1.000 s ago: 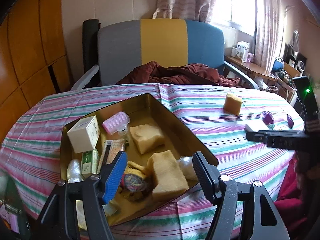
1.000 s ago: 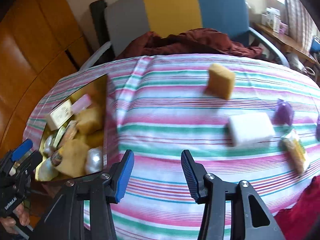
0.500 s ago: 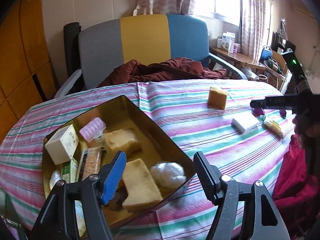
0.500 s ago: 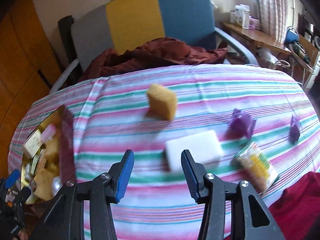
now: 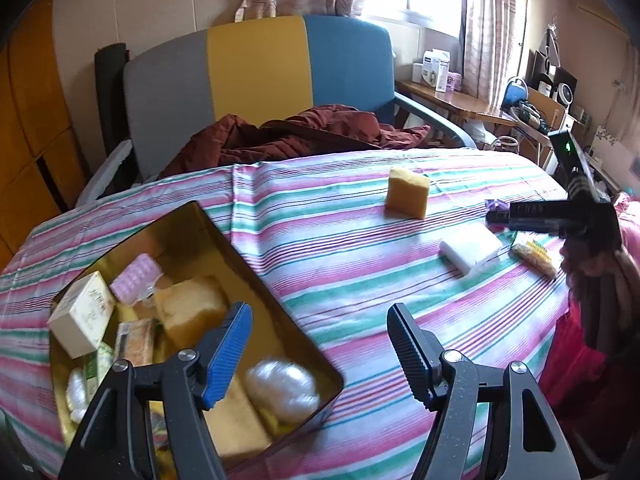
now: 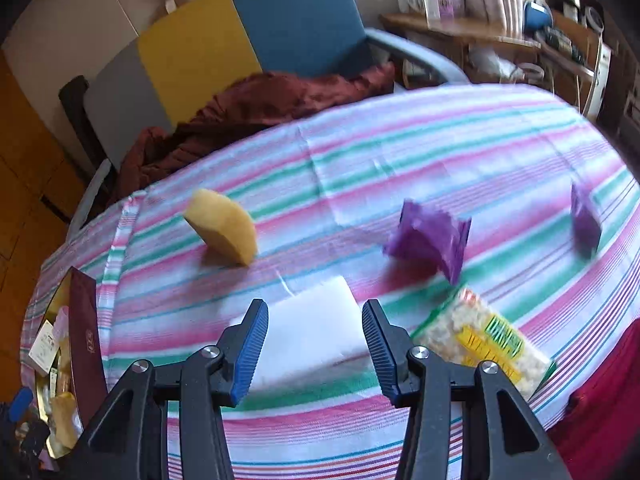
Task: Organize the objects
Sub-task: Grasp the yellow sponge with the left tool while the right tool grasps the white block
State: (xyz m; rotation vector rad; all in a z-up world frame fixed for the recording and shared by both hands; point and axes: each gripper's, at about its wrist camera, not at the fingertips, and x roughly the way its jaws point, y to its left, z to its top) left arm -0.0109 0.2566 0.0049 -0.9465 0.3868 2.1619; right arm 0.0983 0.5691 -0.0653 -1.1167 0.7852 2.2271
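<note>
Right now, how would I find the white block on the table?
Start at the striped tablecloth, on the side away from the gold tin. The white block lies flat just ahead of the right gripper. Its neighbours are a yellow sponge, purple wrappers and a snack packet; only it is plain white.

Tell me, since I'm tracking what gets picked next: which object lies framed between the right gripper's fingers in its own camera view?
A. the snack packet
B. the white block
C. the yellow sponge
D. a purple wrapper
B: in the right wrist view the white block sits on the striped tablecloth, framed by the open right gripper.
</note>
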